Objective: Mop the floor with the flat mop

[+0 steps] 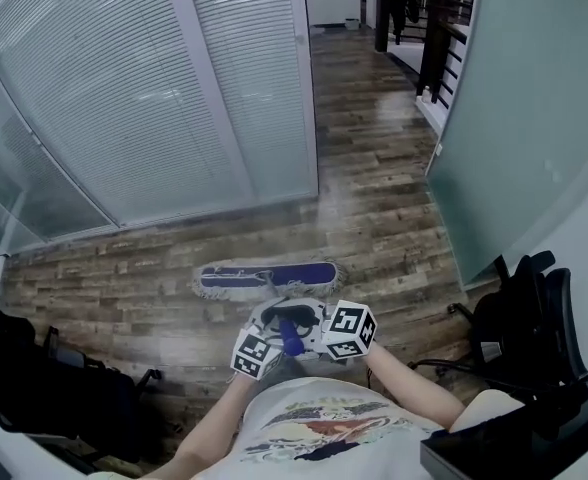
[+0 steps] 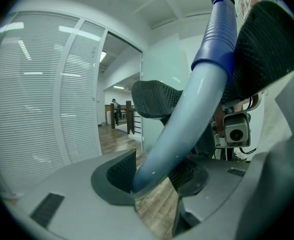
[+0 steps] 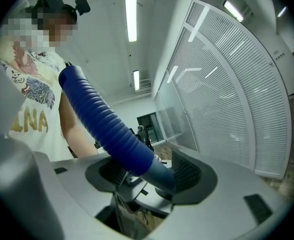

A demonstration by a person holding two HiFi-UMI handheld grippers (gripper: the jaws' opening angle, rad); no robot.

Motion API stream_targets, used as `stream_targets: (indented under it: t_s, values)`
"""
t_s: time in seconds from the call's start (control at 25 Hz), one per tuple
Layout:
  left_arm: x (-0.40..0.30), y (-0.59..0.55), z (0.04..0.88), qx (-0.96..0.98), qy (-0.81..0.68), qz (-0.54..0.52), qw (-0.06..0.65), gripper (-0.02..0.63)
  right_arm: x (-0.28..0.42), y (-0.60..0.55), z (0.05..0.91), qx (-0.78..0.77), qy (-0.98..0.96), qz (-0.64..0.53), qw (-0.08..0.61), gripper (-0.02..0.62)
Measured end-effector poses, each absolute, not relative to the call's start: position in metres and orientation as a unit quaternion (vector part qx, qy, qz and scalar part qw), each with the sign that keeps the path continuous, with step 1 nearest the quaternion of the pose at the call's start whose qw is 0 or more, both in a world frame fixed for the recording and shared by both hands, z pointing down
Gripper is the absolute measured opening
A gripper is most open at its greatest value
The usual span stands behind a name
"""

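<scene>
My left gripper [image 2: 154, 176] and right gripper [image 3: 147, 176] are both clamped on the ribbed blue handle [image 1: 292, 336] of the flat mop. The handle slopes down and away from me to the mop's blue, white-fringed pad [image 1: 267, 278], which lies on the brown wooden plank floor [image 1: 374, 198]. The pad's long axis runs left to right, along the planks. The print on my pale shirt [image 3: 29, 109] reads perhaps "LNA", partly cut off. A white-slatted glass wall [image 1: 144, 98] stands on the left and a black office chair [image 1: 524, 318] on the right, with open floor running ahead between them.

Head camera stares steeply down onto the floor [image 1: 374, 208]. Cameras riding the left tongs [image 2: 154, 176] and right tongs [image 3: 149, 176] sit close up, both sharing the mop handle [image 2: 187, 129].
</scene>
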State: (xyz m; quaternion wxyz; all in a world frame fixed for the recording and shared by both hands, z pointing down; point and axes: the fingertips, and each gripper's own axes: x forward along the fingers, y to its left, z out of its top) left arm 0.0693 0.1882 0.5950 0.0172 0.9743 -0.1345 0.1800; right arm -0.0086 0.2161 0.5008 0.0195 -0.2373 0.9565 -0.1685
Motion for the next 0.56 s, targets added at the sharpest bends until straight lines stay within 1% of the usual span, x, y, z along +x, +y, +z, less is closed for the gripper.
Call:
stream_targets:
  t_s: [0.36, 0.56]
  values:
    - [0.067, 0.186, 0.593, 0.975, -0.134, 0.178, 0.011, 0.16, -0.012, 0.215, 0.499, -0.227, 0.96, -0.165, 0.01, 0.255]
    - [0.074, 0.178, 0.581, 0.975, -0.127, 0.18, -0.01, 0.158, -0.006, 0.207, 0.495, -0.231, 0.961, -0.153, 0.016, 0.255]
